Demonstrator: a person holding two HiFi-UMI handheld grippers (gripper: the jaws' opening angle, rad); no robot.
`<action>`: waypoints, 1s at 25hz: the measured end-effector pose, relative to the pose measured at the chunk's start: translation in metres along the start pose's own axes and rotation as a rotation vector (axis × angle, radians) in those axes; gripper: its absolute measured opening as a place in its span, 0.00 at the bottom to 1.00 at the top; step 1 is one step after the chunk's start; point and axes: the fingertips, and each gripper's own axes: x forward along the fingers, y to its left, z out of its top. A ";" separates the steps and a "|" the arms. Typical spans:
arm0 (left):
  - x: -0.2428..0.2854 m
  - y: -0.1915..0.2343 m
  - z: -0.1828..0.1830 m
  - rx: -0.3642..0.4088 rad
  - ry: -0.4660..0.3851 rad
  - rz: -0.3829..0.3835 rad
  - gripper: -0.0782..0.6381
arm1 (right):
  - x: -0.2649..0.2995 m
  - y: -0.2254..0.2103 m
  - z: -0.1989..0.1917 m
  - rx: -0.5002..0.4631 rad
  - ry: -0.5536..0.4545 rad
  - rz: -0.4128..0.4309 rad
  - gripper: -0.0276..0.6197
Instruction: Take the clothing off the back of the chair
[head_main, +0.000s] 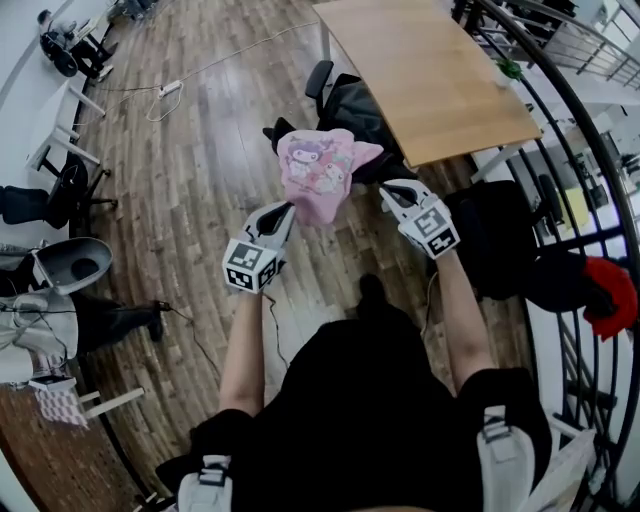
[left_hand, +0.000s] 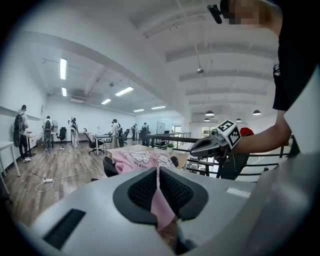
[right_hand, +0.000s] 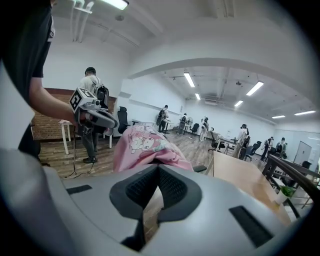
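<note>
Overhead, plank wood floor (head_main: 190, 150) fills most of the head view. Light wooden desk (head_main: 430, 70) at upper right. Black office chair (head_main: 355, 110) stands at the desk's near-left corner, with dark fabric on it. Pink clothing (head_main: 315, 170) is held up in front of the chair; whether it touches the chair back cannot be told. Left gripper (head_main: 285, 212): jaws clenched on a fold of the pink cloth, which hangs down between them. Right gripper (head_main: 388, 188): jaws pressed together, the pink cloth just past their tips; a pinched edge cannot be confirmed. Cartoon rabbit-like figures are printed on the cloth. Readable lettering (left_hand: 142, 161): "PLAYH", rest hidden.
</note>
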 end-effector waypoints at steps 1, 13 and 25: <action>0.004 0.003 0.002 -0.006 -0.002 0.012 0.12 | 0.004 -0.009 -0.003 0.008 0.014 0.005 0.04; 0.038 0.032 0.002 -0.054 0.014 0.178 0.51 | 0.050 -0.061 -0.007 -0.085 0.055 0.108 0.22; 0.072 0.041 -0.016 -0.101 0.064 0.251 0.64 | 0.100 -0.063 -0.008 -0.208 0.087 0.293 0.49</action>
